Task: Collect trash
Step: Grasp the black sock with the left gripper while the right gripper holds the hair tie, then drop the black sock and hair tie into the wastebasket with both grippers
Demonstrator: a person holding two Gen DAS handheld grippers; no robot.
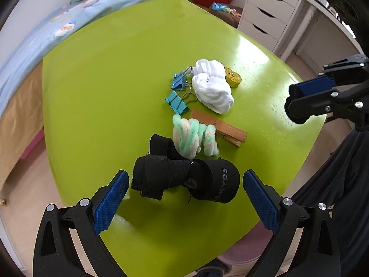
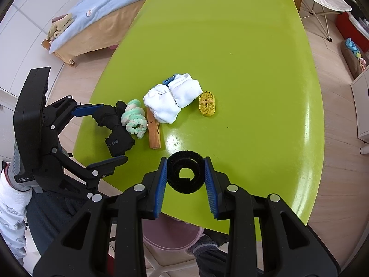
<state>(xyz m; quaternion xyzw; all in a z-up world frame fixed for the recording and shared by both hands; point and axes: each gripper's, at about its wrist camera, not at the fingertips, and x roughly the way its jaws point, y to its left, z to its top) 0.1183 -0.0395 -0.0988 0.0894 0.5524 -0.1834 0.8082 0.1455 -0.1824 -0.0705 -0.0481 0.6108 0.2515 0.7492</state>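
My left gripper (image 1: 185,181) is open, its blue pads on either side of a black fabric wrap with white lettering (image 1: 184,180) at the near edge of the green table (image 1: 103,87); it also shows in the right wrist view (image 2: 103,136). My right gripper (image 2: 185,173) is shut on a coiled black velcro strip (image 2: 185,175), held just above the table's near edge. Beyond lie a green-and-white fuzzy coil (image 1: 193,136), a wooden block (image 1: 221,130), a white cloth (image 1: 212,87), blue binder clips (image 1: 178,92) and a yellow tape roll (image 1: 233,76).
A pink bin (image 2: 173,237) sits below the table's near edge, partly hidden by my right gripper. A bed with a blue blanket (image 1: 34,39) runs along the far left. White drawers (image 1: 272,7) stand far right, with clutter on the wooden floor.
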